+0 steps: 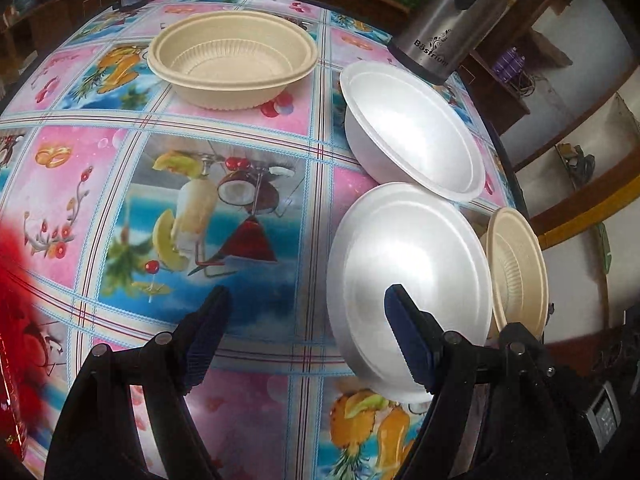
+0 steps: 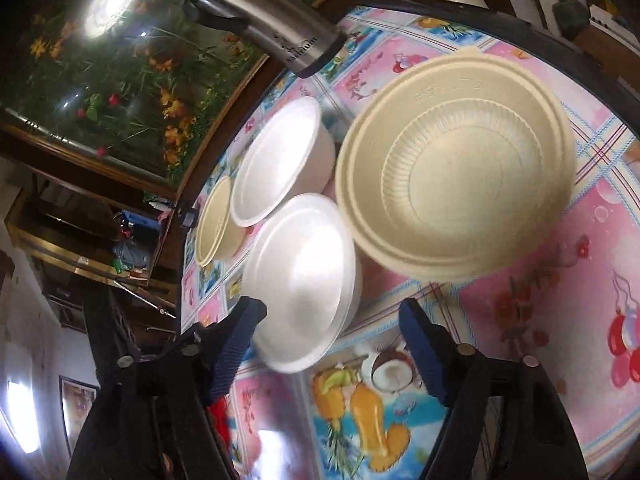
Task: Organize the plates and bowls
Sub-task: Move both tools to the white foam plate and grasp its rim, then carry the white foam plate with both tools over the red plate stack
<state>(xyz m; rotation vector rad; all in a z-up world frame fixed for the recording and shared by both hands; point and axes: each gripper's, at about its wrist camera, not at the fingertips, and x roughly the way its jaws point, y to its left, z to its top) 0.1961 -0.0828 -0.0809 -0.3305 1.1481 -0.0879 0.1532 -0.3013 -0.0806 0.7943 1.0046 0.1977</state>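
Bowls sat loose on the tabletop (image 1: 248,412): a tan bowl (image 1: 232,58) far off, two white bowls (image 1: 408,284) and another tan bowl (image 1: 518,272) clustered right. I held both the left gripper (image 1: 306,334) and right gripper (image 2: 332,346) with jaws apart, empty, seemingly readying to stack like with like.

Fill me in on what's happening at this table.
A person holds two grippers over a fruit-print tablecloth. Both the left gripper and right gripper are open and hold nothing. Four bowls sit unstacked: a large beige bowl, a small beige bowl, and two white foam bowls, beside a steel flask.
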